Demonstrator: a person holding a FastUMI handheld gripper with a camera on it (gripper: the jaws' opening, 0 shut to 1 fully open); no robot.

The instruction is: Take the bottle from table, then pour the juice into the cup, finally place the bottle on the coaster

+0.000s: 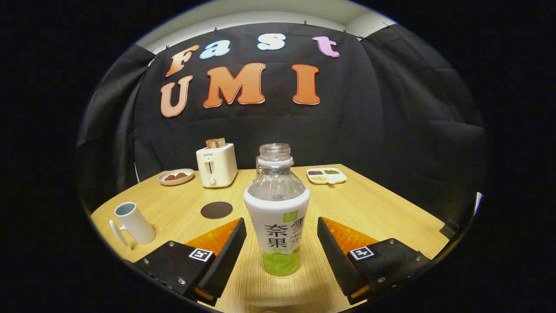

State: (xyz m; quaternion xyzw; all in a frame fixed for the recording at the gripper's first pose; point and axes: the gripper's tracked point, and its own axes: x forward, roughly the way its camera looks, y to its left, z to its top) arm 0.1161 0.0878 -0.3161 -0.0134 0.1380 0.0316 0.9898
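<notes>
The gripper (281, 237) stands spread wide, one finger on each side of the uncapped bottle (278, 217), neither touching it. The bottle stands upright on the wooden table (373, 208), between the fingers. Beyond the left finger lie the dark round coaster (216, 210) and, further left, the white cup (132, 222).

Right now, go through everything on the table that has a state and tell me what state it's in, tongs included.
tongs: open, one finger each side of the bottle, neither touching it
bottle: upright on the table, cap off
cup: upright, contents not visible
coaster: bare
toaster: toast sticking up from the slot
small plate: holds dark pieces
divided tray: compartments filled
</notes>
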